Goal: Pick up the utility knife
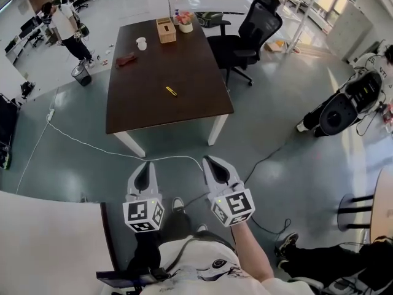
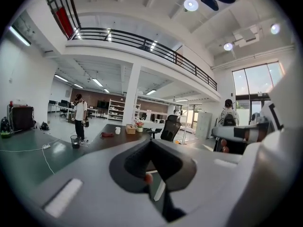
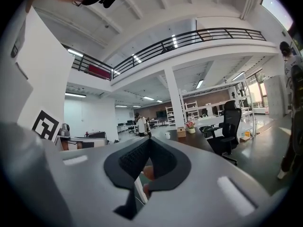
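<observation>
The yellow utility knife [image 1: 171, 91] lies near the middle of the dark brown table [image 1: 141, 103], far ahead of both grippers. In the head view my left gripper [image 1: 145, 166] and right gripper [image 1: 212, 162] hang side by side over the floor, short of the table's near edge. Both point toward the table. Each has its jaws closed together with nothing between them. In the left gripper view the left gripper [image 2: 150, 143] is aimed over the table [image 2: 102, 141]. In the right gripper view the right gripper [image 3: 149, 141] is also shut. The knife is hidden in both gripper views.
At the table's far end stand a white cup [image 1: 142, 43], a wooden box [image 1: 166, 30], a flower pot [image 1: 185, 22] and a reddish object [image 1: 126, 59]. A black office chair [image 1: 249, 35] sits right of the table. A white cable [image 1: 92, 143] crosses the floor. A person [image 1: 66, 26] stands far left.
</observation>
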The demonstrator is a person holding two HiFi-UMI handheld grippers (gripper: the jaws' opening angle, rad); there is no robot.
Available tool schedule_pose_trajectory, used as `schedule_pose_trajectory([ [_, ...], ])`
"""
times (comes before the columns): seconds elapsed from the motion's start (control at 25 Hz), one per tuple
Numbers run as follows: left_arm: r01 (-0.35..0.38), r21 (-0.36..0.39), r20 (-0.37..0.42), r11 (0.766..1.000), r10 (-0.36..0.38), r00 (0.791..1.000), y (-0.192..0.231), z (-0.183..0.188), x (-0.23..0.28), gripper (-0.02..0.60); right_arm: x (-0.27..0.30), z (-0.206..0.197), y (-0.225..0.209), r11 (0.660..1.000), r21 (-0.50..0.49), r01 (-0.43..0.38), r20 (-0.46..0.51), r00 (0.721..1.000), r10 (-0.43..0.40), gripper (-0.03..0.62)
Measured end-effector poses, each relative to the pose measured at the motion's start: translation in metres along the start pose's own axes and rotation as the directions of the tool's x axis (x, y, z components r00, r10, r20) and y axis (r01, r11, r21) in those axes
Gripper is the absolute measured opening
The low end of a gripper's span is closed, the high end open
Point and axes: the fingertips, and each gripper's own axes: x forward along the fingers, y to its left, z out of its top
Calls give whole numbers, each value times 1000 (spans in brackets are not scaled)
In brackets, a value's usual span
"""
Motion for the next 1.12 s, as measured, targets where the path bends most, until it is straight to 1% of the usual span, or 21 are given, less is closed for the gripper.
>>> schedule_pose_trajectory([
  [0.28, 47, -10, 1, 999, -47, 999, 45, 14, 63, -2, 74, 6, -10, 999, -5, 50, -4, 999, -50, 2],
  [0.44, 74, -20, -27, 997, -74, 997, 65, 11, 90, -2, 107, 0, -8, 999, 7, 48, -27, 998, -48, 12],
  [0.64, 84, -43, -67, 996, -87, 994, 79, 3, 113, -2, 135, -8, -17, 997, 31, 66, -66, 996, -63, 12],
  [0.88, 72, -65, -97, 995, -78, 992, 94, -3, 151, -2, 175, -18, -36, 997, 46, 54, -105, 993, -49, 11],
  [1.12, 12, -42, -118, 999, -17, 993, 125, 0, 211, -2, 236, -36, -73, 997, 83, 3, -159, 987, 10, 11],
])
